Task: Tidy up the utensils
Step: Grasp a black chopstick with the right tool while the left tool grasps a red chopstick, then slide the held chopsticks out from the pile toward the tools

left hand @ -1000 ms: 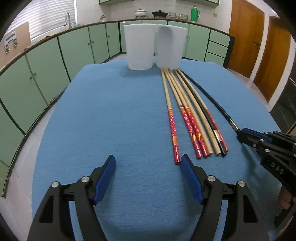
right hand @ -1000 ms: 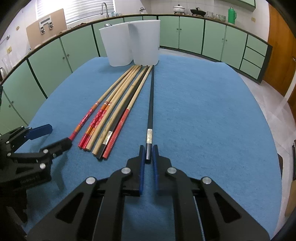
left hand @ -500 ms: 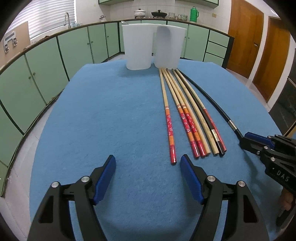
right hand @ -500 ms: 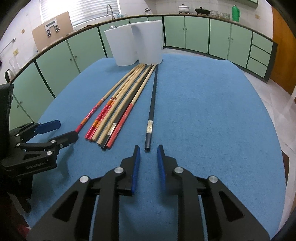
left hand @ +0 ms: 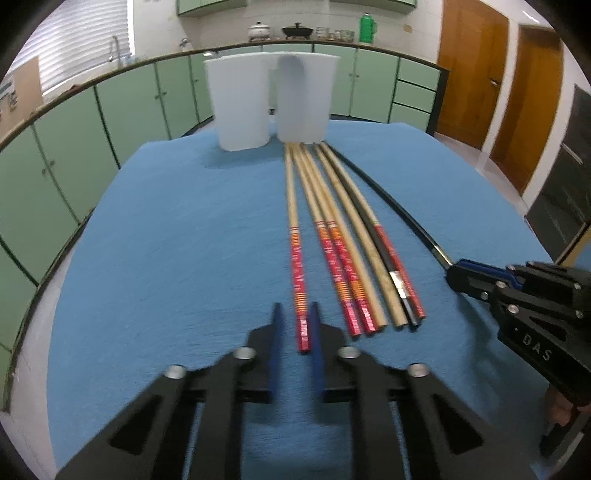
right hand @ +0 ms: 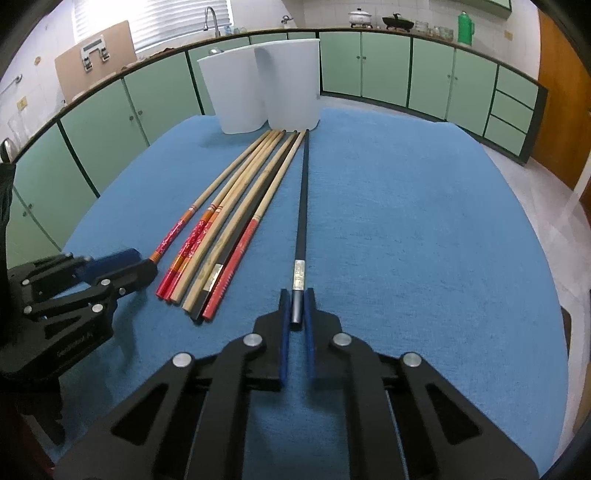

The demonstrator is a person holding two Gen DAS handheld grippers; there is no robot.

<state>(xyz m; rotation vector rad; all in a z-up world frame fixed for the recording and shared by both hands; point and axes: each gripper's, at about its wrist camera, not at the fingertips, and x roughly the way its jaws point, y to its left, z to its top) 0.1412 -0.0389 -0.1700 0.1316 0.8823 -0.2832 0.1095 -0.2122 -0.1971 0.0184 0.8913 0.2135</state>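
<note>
Two white plastic tubs (left hand: pixel 273 107) stand side by side, touching, at the far edge of the blue felt-covered counter (left hand: pixel 177 236). Nothing lies between them and the row of chopsticks whose thin tips stop just short of the right-hand tub. Behind the counter runs a curved line of pale green cabinets (right hand: pixel 384 62), with a green thermos (right hand: pixel 465 23), pots and a sink tap on the worktop above them, window blinds on the left and brown wooden doors (left hand: pixel 472 70) on the right.

All the chopsticks lie flat with their long axes running from the near side toward the tubs, thick ends nearest the grippers. The wooden chopstick with a red patterned handle (left hand: pixel 297 251) lies at the left of the row, a little apart from the others. Its handle end sits between the blue pads of the left gripper (left hand: pixel 295 334), whose jaws have just been closing and now clamp it. Beside it lie two more red-handled wooden chopsticks (left hand: pixel 341 262), then a plain bamboo one (left hand: pixel 364 254), a black one and another red-ended one, packed close together.

The long black chopstick with a silver band (right hand: pixel 301 221) lies apart on the right of the group. The right gripper (right hand: pixel 297 312) has just been closing and is clamped on its blunt end, just below the band. In the left wrist view this stick curves away toward the right-hand tub.
</note>
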